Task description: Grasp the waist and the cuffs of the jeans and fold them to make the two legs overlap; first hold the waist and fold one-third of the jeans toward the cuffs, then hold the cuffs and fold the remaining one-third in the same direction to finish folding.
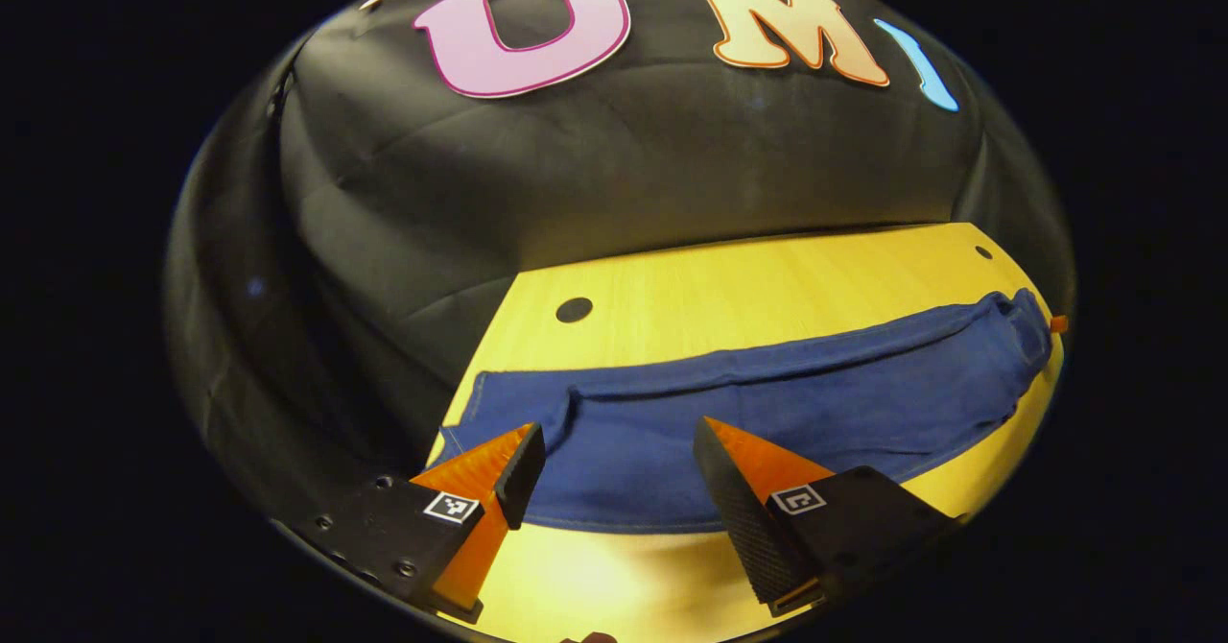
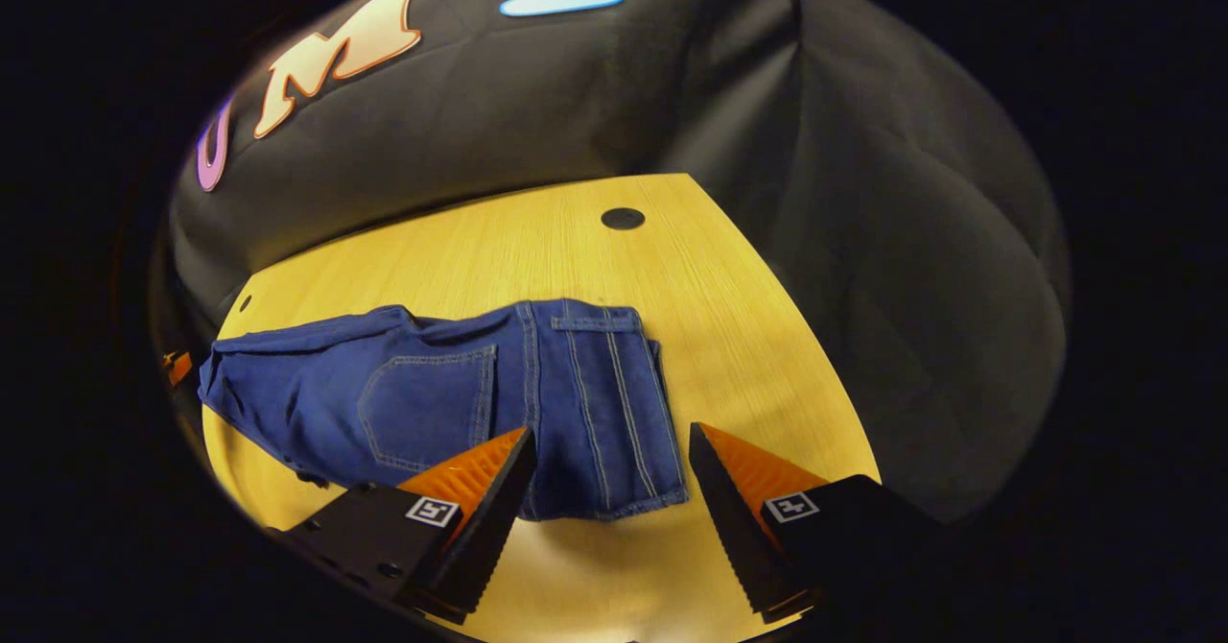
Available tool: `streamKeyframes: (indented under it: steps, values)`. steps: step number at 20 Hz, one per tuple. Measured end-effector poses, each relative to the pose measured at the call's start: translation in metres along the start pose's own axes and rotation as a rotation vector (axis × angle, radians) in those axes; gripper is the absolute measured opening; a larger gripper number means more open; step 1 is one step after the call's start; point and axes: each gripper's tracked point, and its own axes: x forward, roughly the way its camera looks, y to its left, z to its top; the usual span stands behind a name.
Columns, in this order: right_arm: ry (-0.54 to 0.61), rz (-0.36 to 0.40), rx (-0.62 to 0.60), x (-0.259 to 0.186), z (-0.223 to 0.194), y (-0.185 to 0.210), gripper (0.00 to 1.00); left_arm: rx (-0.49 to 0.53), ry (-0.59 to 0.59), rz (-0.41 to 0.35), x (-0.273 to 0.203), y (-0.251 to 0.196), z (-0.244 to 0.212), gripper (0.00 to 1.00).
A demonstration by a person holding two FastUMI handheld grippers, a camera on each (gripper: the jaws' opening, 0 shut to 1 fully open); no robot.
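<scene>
We see the dark blue denim jeans (image 2: 451, 393) lying flat across the yellow wooden table (image 2: 537, 250), apparently lengthwise-folded; both thirds remain. Our left gripper (image 1: 619, 446) hovers near one end and our right gripper (image 2: 609, 451) near the other, jaws apart, holding nothing.

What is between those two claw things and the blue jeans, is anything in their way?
Nothing visible is. The jeans lie alone on the wooden table. The right gripper is open just before their near edge at one end, and the left gripper is open before the near edge at the other end, with bare tabletop around.
</scene>
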Motion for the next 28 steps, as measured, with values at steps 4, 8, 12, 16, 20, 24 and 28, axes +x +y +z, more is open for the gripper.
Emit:
streamKeyframes:
  steps: [4, 8, 12, 16, 20, 24, 28]
  values:
    - [0.028, 0.044, 0.077, 0.011, -0.009, -0.006, 0.99, -0.040, 0.007, -0.014, -0.013, -0.020, -0.007, 0.94]
    - [0.068, 0.062, 0.062, 0.020, -0.027, -0.006, 0.99, -0.036, -0.001, 0.008, -0.022, -0.021, -0.002, 0.94]
    - [0.051, 0.067, 0.049, 0.021, -0.029, -0.005, 1.00, -0.033, -0.010, 0.028, -0.026, -0.021, 0.004, 0.95]
    - [0.016, 0.061, 0.047, 0.023, -0.028, -0.002, 0.91, -0.055, -0.024, 0.037, -0.029, -0.031, 0.006, 0.94]
    - [0.013, 0.074, 0.101, 0.022, -0.028, 0.010, 0.64, -0.065, -0.013, 0.033, -0.030, -0.041, 0.002, 0.94]
    - [0.006, 0.068, 0.150, 0.024, -0.030, 0.013, 0.41, -0.074, -0.008, 0.022, -0.032, -0.044, 0.002, 0.93]
    - [0.038, 0.096, 0.214, 0.020, -0.036, 0.020, 0.31, -0.072, -0.015, 0.012, -0.033, -0.047, 0.003, 0.93]
